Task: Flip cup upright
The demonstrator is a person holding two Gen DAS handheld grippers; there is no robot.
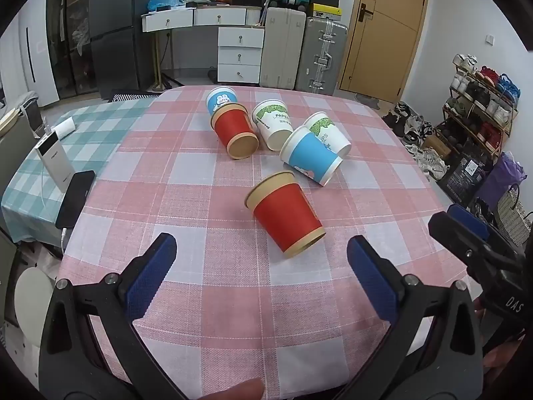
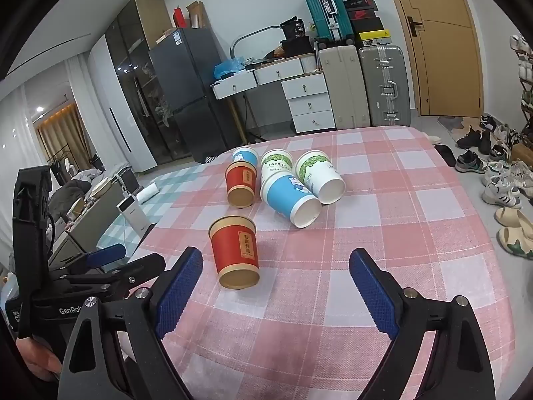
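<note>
Cups are lying scattered on the checked worktop, 6 in all, every one tipped on its side. The nearest red cup is resting alone, well apart from the cluster of 5 behind it, which probably makes it the easiest first pick.

Its long axis is running roughly toward the cameras: in the left wrist view the kraft-rimmed end that shows its round face is pointing toward the lower right, nearer the claws, and the other end is pointing away toward the cluster. Whether that near face is the mouth or the recessed base I cannot tell.

The left claw is hanging wide open just short of the cup, holding nothing, its blue pads spread wider than the cup, so closing across the body looks feasible.

The right claw is also gaping wide and empty, with the red cup just ahead, near its left pad.
</note>
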